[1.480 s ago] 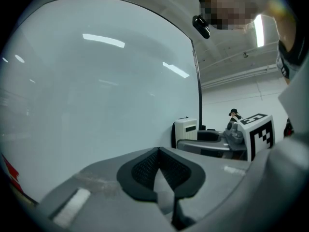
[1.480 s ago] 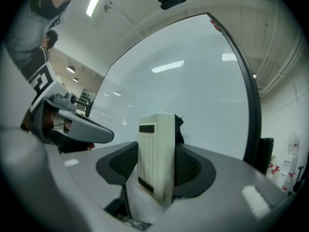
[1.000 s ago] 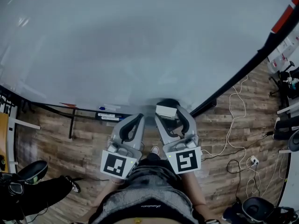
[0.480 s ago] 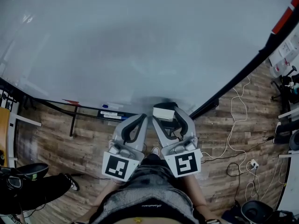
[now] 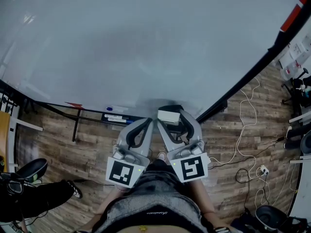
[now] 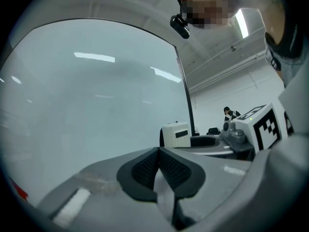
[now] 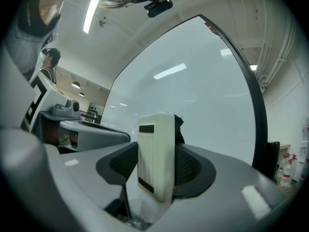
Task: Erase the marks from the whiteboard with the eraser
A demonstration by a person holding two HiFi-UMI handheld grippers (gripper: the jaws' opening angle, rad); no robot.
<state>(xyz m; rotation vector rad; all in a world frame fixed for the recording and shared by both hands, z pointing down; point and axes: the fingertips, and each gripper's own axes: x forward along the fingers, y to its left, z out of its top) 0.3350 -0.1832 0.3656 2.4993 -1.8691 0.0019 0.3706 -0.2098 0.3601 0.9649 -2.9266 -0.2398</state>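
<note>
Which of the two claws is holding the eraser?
The right claw: it is shut on the white eraser, while the left claw is shut with nothing between its pads.

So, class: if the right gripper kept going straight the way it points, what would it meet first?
Most likely the whiteboard: the eraser clamped in the right gripper leads, facing the board's lower part. Whether they already touch is unclear.
</note>
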